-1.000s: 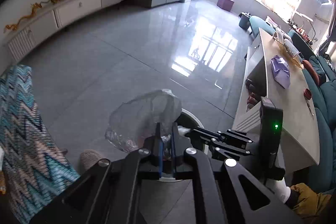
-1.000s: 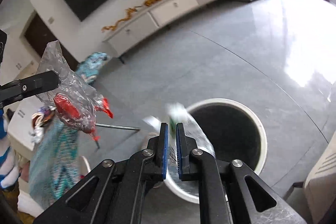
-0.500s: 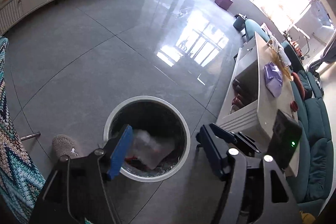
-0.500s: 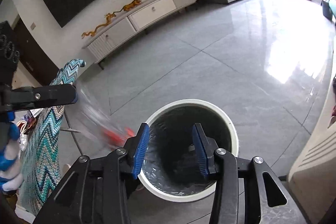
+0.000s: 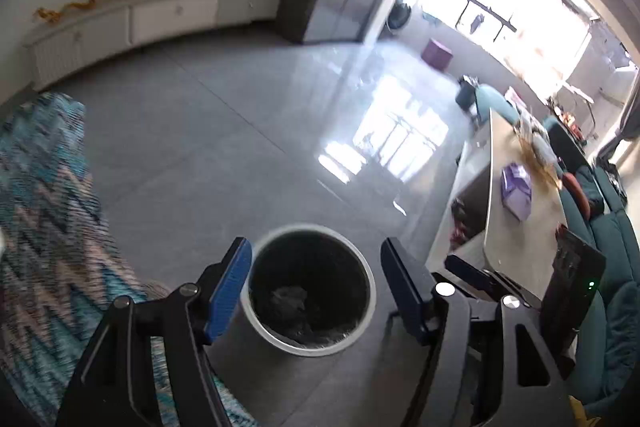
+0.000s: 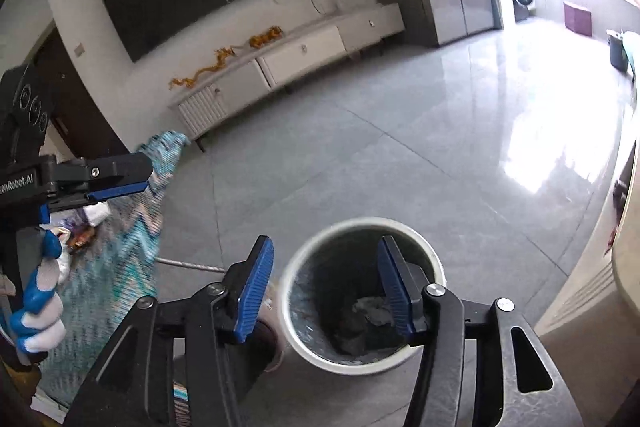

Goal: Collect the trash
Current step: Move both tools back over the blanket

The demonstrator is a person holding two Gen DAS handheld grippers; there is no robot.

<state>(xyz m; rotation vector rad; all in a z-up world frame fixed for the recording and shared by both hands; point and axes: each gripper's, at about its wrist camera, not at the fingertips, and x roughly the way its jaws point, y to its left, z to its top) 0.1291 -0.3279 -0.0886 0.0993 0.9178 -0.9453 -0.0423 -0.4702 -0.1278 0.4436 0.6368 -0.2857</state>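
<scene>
A round white trash bin (image 5: pixel 304 349) with a dark liner stands on the grey floor. Crumpled clear plastic trash (image 5: pixel 290 301) lies at its bottom. My left gripper (image 5: pixel 316 251) hovers above the bin, open, with nothing between its blue pads. In the right wrist view the same bin (image 6: pixel 348 363) sits below my right gripper (image 6: pixel 325 247). Its jaws are opening and hold nothing, and the trash (image 6: pixel 370 309) shows in the bin behind them. One of the left gripper's fingers (image 6: pixel 116 173) juts in from the left, held by a gloved hand (image 6: pixel 38 307).
A blue zigzag cloth (image 5: pixel 44 227) covers furniture left of the bin, with small wrappers (image 6: pixel 80 231) on it. A low table (image 5: pixel 520 247) with a purple bag (image 5: pixel 516 191) and a teal sofa (image 5: pixel 612 307) stand to the right. A white cabinet (image 6: pixel 280 71) lines the far wall.
Both grippers were shut on plastic wrappers over the bin. Both have opened, the wrappers have dropped into the bin, and both grippers have risen.
</scene>
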